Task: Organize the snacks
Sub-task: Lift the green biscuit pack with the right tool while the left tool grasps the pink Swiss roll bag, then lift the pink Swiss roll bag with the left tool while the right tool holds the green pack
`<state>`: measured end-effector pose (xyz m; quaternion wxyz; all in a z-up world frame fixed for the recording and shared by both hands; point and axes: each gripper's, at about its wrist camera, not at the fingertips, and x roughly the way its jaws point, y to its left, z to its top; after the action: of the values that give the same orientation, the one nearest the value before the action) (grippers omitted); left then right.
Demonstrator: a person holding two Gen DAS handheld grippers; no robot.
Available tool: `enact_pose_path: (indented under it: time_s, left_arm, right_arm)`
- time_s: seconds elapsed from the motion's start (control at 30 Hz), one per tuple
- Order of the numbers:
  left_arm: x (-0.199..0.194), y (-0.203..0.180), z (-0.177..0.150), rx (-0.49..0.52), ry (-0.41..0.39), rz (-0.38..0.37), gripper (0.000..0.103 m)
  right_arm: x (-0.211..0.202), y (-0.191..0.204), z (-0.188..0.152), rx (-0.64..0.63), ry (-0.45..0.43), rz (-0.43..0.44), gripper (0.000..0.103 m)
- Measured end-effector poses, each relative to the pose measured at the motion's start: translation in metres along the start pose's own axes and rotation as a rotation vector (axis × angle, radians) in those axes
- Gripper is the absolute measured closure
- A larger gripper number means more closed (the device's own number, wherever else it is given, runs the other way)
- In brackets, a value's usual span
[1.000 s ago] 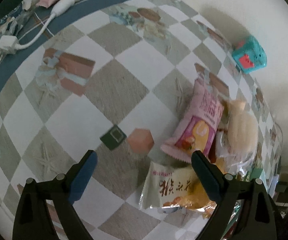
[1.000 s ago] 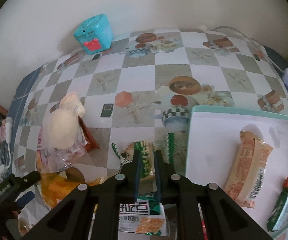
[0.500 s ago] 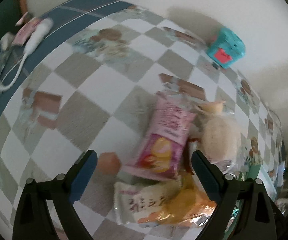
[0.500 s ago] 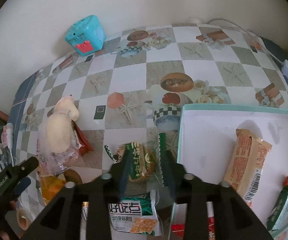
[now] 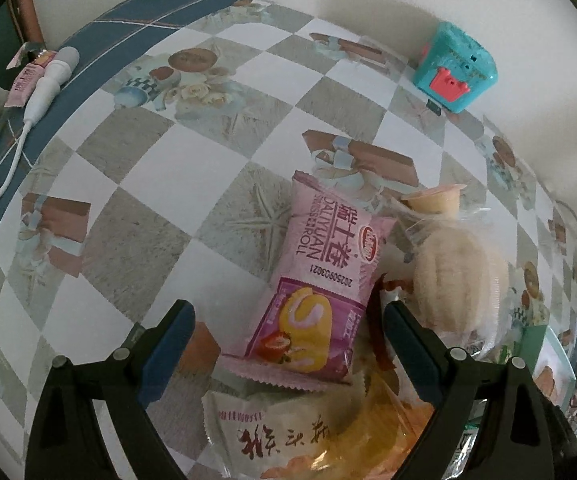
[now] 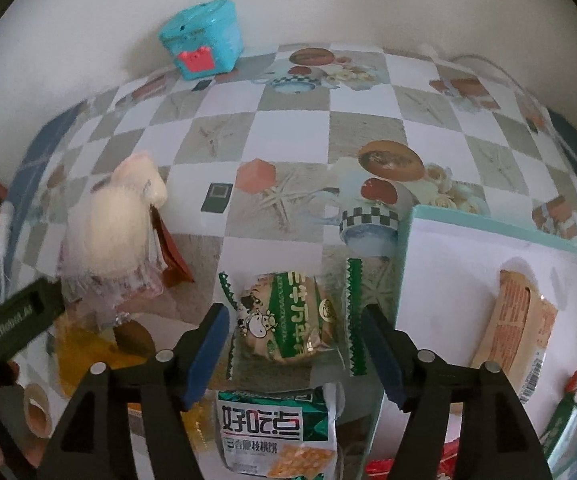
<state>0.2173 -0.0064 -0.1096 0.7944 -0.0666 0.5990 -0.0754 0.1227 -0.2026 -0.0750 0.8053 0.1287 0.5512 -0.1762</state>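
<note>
My left gripper (image 5: pixel 286 334) is open and hovers over a pink Swiss roll packet (image 5: pixel 320 284) that lies between its fingers. A white packet with red characters (image 5: pixel 272 436) lies just below it, and a clear bag of pale puffed snacks (image 5: pixel 458 276) lies to the right. My right gripper (image 6: pixel 294 344) is open, its fingers on either side of a green and clear biscuit packet (image 6: pixel 288 316). A green cracker packet (image 6: pixel 274 432) lies nearer the camera. A white tray with a teal rim (image 6: pixel 488 232) at the right holds an orange wrapped snack (image 6: pixel 516 324).
A teal toy box (image 5: pixel 458 72) with a red front stands by the wall; it also shows in the right wrist view (image 6: pixel 202 38). A white charger with cable (image 5: pixel 48 80) lies at the table's left edge. The left gripper's body (image 6: pixel 4 324) shows at the left of the right wrist view.
My right gripper has opened from shut and now straddles the green biscuit packet. My left gripper has swung right and forward over the pink packet.
</note>
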Motion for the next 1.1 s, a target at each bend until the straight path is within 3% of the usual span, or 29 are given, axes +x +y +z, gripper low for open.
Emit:
enact_pose_path:
  time_s: [0.13,0.37,0.47,0.6,1.0,1.1]
  left_arm:
    - [0.004,-0.005,0.004,-0.001,-0.010,0.015,0.013]
    - [0.006,-0.016,0.011,0.019,-0.005,-0.012,0.046]
    - [0.005,-0.014,0.012,0.014,-0.003,0.018,0.046]
    - [0.006,-0.001,0.015,-0.040,0.009,0.031,0.046]
    - [0.006,-0.007,0.012,-0.050,-0.001,0.059,0.045]
    - [0.007,-0.010,0.013,-0.043,-0.003,0.060,0.045]
  right_arm:
    - [0.003,0.006,-0.002,-0.050,-0.006,-0.037,0.031]
    - [0.005,0.010,-0.003,-0.080,0.005,-0.037,0.031]
    - [0.005,0.008,-0.003,-0.049,0.028,0.036,0.031]
    - [0.004,0.003,-0.002,-0.024,0.028,0.058,0.031]
    - [0.010,0.010,-0.006,-0.047,0.019,0.016,0.032]
    - [0.006,0.014,-0.006,-0.060,0.001,0.015,0.045]
